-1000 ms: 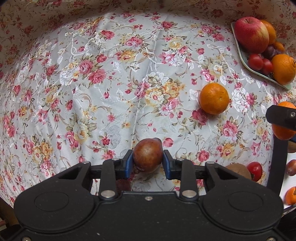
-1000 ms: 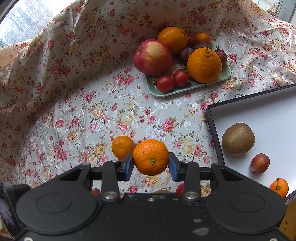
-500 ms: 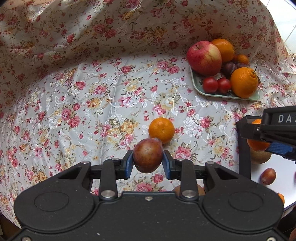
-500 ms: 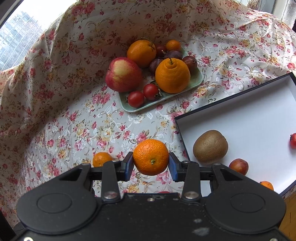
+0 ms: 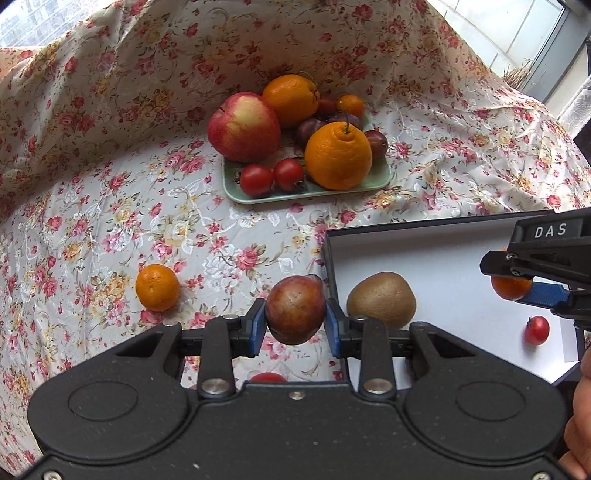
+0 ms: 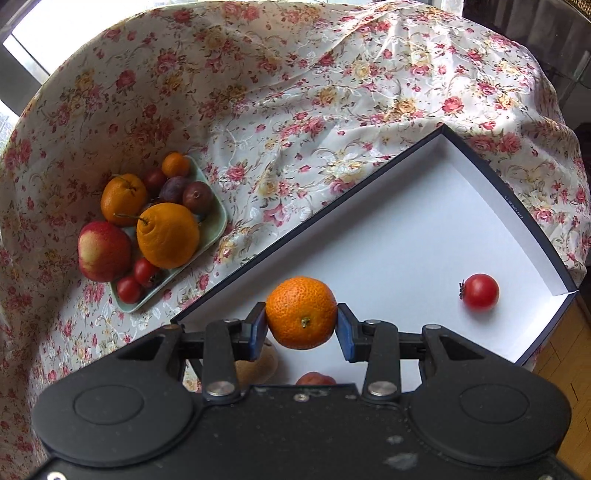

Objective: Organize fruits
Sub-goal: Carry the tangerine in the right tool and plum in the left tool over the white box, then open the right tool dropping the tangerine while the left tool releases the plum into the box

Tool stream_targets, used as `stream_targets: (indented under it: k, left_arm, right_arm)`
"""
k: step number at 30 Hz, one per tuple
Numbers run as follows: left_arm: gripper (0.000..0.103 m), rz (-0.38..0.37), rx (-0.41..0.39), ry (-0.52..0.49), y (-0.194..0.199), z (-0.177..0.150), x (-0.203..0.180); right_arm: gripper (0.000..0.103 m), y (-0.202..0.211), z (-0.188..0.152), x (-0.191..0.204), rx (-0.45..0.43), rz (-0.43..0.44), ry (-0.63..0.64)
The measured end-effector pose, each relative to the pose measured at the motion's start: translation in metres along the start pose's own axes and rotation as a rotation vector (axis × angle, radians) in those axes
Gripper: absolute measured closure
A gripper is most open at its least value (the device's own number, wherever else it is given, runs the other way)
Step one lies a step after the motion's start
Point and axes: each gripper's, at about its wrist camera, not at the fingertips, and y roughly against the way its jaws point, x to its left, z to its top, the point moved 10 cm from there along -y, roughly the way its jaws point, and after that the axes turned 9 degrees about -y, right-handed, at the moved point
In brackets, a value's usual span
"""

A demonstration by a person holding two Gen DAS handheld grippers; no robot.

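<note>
Left hand-held gripper point(image 5: 295, 326) clamps plum point(image 5: 295, 309), probably soft-skinned; right hand-held gripper point(image 6: 301, 328) clamps mandarin point(image 6: 301, 313), light, yielding, held across middle.

Floral cloth point(image 5: 110, 206): white/cream ground, red, pink & yellow roses, covers whole work surface, bunched up in folds at the back. Window point(image 5: 517, 29): top right of left wrist view, pale glass w/ dark frame, daylight through it. Second window point(image 6: 33, 33): top left of right wrist view, bright, overexposed, dark frame beside. Wood floor point(image 6: 565, 354): light brown boards, lower right edge, right wrist view. Light: daylight from behind the cloth, soft shadows.
</note>
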Motion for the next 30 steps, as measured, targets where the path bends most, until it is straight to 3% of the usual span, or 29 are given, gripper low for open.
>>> stream_targets:
  k: [7, 15, 25, 30]
  left_arm:
    - [0.062, -0.054, 0.012, -0.043, -0.010, 0.009, -0.057]
    - [0.061, -0.078, 0.007, -0.093, -0.020, 0.017, -0.106]
    - [0.061, -0.068, 0.023, -0.135, -0.033, 0.012, -0.131]
    - [0.057, -0.059, 0.002, -0.155, -0.032, 0.015, -0.134]
  right_arm:
    - [0.062, -0.005, 0.030, -0.059, -0.033, -0.071, -0.077]
    - [0.062, -0.008, 0.045, -0.101, -0.063, -0.107, -0.110]
    - [0.061, -0.005, 0.057, -0.120, -0.143, -0.152, -0.086]
    - [0.060, -0.001, 0.059, -0.122, -0.135, -0.109, -0.140]
